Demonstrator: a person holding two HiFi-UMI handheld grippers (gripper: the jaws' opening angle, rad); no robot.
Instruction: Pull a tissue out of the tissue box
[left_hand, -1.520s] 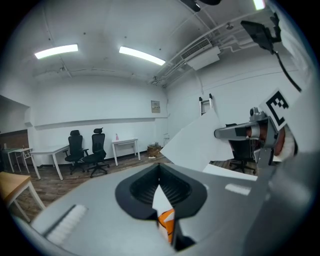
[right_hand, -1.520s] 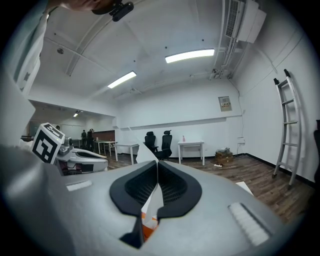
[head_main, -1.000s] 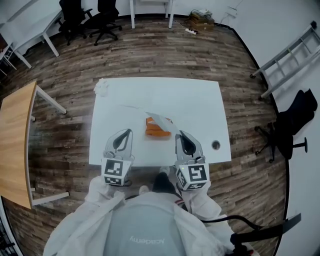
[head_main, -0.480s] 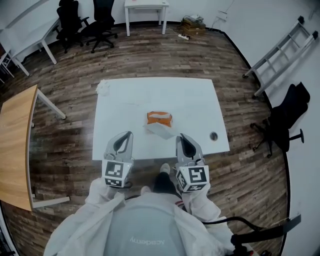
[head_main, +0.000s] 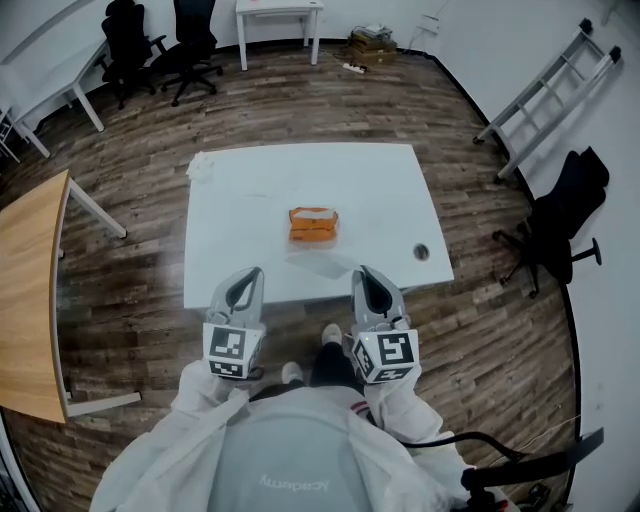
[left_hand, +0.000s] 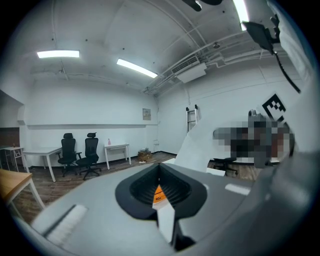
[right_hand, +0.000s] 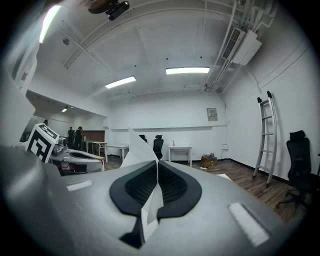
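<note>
The brown plank floor (head_main: 140, 250) off the near edge of the white rectangular table (head_main: 250, 200) is where the sheet could land if this thin pinch slips. The grey right gripper (head_main: 364, 272) is clenched on the white paper tissue (head_main: 318, 262). The tissue hangs to that gripper's left, clear of the orange cardboard tissue box (head_main: 313, 224), which sits farther off at mid-table. The grey left gripper (head_main: 254, 272) is closed and looks empty.

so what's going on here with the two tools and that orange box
A person holds a tool in each hand. The left tool and the right tool are both shut on one white tissue, each pinching a side of it. The tissue is already out of the orange tissue box, which sits on the white table. The sheet is held by the table's near edge.
</note>
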